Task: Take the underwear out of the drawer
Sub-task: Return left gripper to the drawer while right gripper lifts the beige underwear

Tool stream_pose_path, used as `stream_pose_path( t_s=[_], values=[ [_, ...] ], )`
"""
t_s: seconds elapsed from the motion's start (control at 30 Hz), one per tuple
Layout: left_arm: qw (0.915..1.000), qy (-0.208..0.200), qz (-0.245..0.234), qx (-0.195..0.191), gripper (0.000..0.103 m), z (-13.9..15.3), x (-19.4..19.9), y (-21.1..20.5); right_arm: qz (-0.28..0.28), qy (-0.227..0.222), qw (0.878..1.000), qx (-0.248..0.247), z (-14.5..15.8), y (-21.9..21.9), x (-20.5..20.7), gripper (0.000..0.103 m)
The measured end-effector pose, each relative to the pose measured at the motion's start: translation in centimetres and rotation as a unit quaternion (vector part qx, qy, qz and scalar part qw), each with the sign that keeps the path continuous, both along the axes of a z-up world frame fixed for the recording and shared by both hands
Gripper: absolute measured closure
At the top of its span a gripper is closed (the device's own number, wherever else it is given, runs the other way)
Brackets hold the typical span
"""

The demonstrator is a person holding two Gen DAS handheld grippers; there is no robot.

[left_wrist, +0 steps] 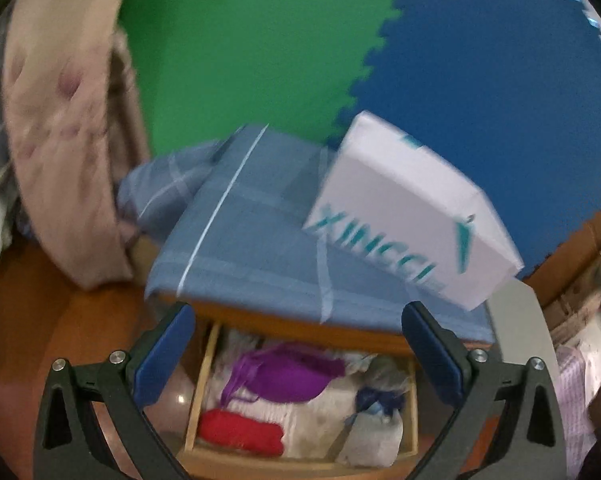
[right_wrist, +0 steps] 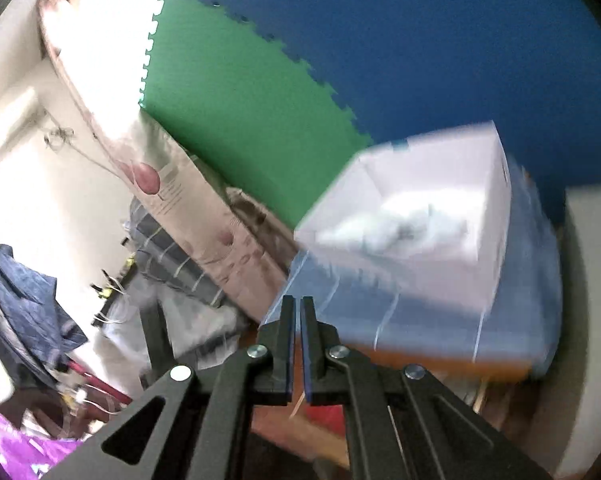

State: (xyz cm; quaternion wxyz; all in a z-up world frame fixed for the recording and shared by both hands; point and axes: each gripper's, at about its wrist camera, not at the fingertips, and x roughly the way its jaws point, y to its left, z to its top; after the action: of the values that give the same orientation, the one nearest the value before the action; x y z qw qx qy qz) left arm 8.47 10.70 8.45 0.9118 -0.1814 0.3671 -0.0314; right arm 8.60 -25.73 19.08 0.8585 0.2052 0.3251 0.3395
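White box (left_wrist: 412, 216) lettered "XINCCL"; left gripper (left_wrist: 296, 354) spread, right gripper (right_wrist: 297, 344) pressed together

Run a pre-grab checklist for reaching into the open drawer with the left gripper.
1. Drawer open, contents exposed: ok.
2. Left gripper open, nothing between its pads: ok.
3. Purple garment on top, unobstructed: ok.
4. Left gripper centred over the drawer: ok.
5. Right gripper shut and empty, above the drawer: ok.
6. White box steady on the blue cloth above: cannot tell, blurred.
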Motion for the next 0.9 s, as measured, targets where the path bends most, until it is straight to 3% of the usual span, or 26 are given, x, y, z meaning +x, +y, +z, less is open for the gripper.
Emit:
stream_pose_path(
  t_s=[0.1, 0.17, 0.23, 0.3, 0.37, 0.43, 0.5, 0.57, 0.67, 0.7, 0.77, 0.83, 0.9],
  values=[
    [0.9996, 0.019, 0.014, -0.017, 0.001, -2.8, -0.7, 1.0, 0.012, 0.005, 0.999, -0.038, 0.7, 1.3, 1.9, 0.099],
    [0.9991, 0.021, 0.008, -0.036, 0.001, -3.8, -1.2, 1.4, 0.04, 0.02, 0.996, -0.072, -1.2, 2.9, 1.0, 0.097],
    [0.9994, 0.012, 0.004, -0.033, 0.001, -4.0, -1.3, 1.4, 0.062, 0.055, 0.985, -0.151, -6.0, 5.7, -0.7, 0.09],
    [0.9993, 0.012, 0.001, -0.034, 0.001, -4.0, -1.1, 1.2, 0.076, 0.104, 0.972, -0.198, -11.5, 8.0, -1.1, 0.073],
    [0.9988, 0.014, -0.013, -0.044, 0.001, -4.3, -1.3, 0.9, 0.084, 0.155, 0.948, -0.264, -18.1, 10.5, -0.6, 0.071],
    [0.999, 0.015, -0.018, -0.039, 0.001, -4.2, -1.4, 0.6, 0.104, 0.204, 0.932, -0.282, -23.1, 12.6, 0.4, 0.071],
    [0.999, 0.015, -0.02, -0.037, 0.001, -4.3, -1.4, 0.6, 0.117, 0.211, 0.92, -0.309, -25.6, 14.6, 1.2, 0.069],
    [0.9988, 0.018, -0.017, -0.041, 0.001, -4.5, -1.4, 1.0, 0.133, 0.205, 0.905, -0.347, -27.1, 16.5, 2.1, 0.057],
    [0.9975, 0.029, -0.01, -0.064, 0.001, -5.0, -1.1, 1.9, 0.176, 0.197, 0.877, -0.401, -29.2, 19.8, 3.0, 0.055],
    [0.9968, 0.035, -0.008, -0.071, 0.001, -5.2, -1.0, 2.2, 0.195, 0.192, 0.864, -0.423, -30.0, 21.0, 3.1, 0.048],
    [0.9949, 0.047, -0.005, -0.089, 0.001, -5.9, -0.8, 2.8, 0.237, 0.187, 0.819, -0.488, -32.5, 23.4, 2.9, 0.04],
    [0.9934, 0.055, 0.0, -0.1, 0.001, -6.3, -0.7, 3.2, 0.246, 0.173, 0.793, -0.53, -34.2, 24.5, 3.0, 0.04],
    [0.9918, 0.06, 0.007, -0.112, 0.001, -6.6, -0.6, 3.8, 0.251, 0.176, 0.778, -0.548, -36.0, 24.8, 3.3, 0.034]
  ],
)
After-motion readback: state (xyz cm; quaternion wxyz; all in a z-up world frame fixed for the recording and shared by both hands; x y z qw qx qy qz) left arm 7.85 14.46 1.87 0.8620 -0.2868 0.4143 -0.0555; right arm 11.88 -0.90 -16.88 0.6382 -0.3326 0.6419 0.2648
